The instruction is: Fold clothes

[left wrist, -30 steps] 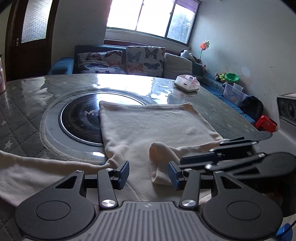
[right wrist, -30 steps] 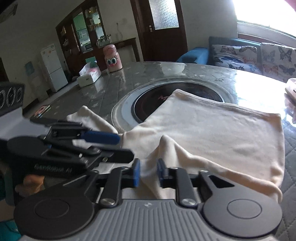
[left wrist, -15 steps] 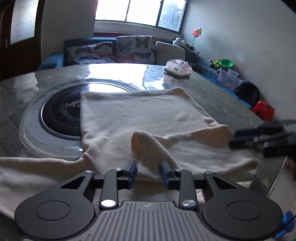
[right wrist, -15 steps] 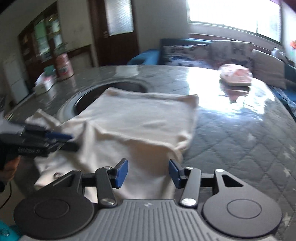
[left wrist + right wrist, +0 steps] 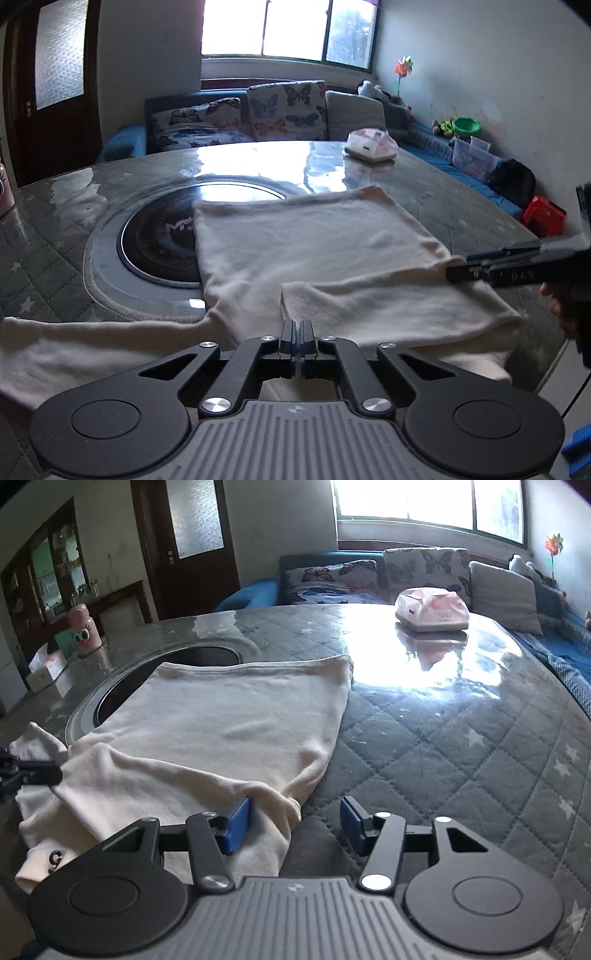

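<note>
A cream garment point(image 5: 295, 243) lies flat on the table, one sleeve folded over its near edge and the other sleeve point(image 5: 74, 347) trailing left. My left gripper point(image 5: 297, 330) is shut on the near left corner of the folded flap point(image 5: 388, 306). In the right wrist view the garment point(image 5: 229, 720) spreads to the left. My right gripper point(image 5: 295, 806) has its jaws opening, with the garment's near right corner loose between them beside the left pad, unpinched. The right gripper point(image 5: 456, 269) also shows at the garment's right edge, and the left gripper point(image 5: 55, 771) at its left.
The round table point(image 5: 461, 738) has a grey quilted cover under glass and a black round hob point(image 5: 159, 243) partly under the garment. A tissue pack point(image 5: 432, 609) sits at the far side, a pink bottle point(image 5: 83, 627) far left. A sofa point(image 5: 229, 122) stands behind.
The left jaws closed onto the folded flap's corner. The right gripper let go of the cloth, opened, and moved right to the garment's near right corner.
</note>
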